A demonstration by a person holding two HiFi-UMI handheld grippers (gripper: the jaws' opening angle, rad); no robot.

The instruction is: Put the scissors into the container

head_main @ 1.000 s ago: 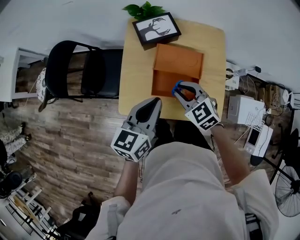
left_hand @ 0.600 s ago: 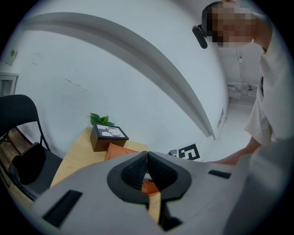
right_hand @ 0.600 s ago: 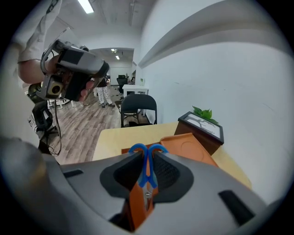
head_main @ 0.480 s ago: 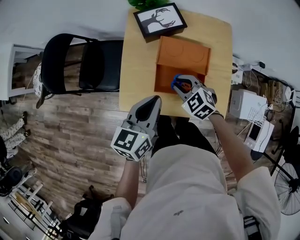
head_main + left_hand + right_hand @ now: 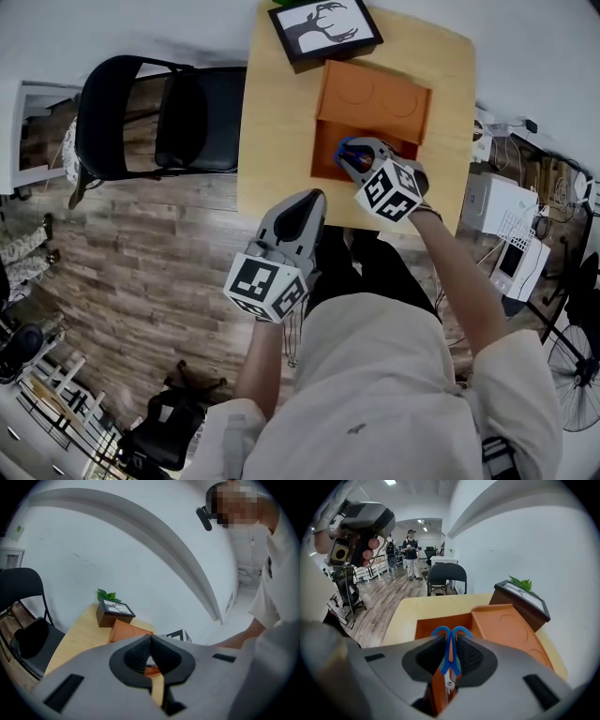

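right tongs (image 5: pixel 449 645) | clamped on blue-handled steel scissors (image 5: pixel 440 630), handles leading; held over near compartment of orange plastic container (image 5: pixel 375 94), ready for dropping in | left tongs (image 5: pixel 150 640) | closed, empty; held clear by near edge of pale wooden worktop (image 5: pixel 281 112)

Room: white wall (image 5: pixel 141 37); brown wood-plank floor (image 5: pixel 141 272); ceiling lights (image 5: pixel 423 522) on.
Furniture: light wooden table (image 5: pixel 272 141) against the wall; black folding chair (image 5: pixel 150 122) just beside its left edge.
Table, far end: framed deer picture (image 5: pixel 323 28), with a green plant (image 5: pixel 520 583) behind it.
Right side: floor fan (image 5: pixel 574 375).
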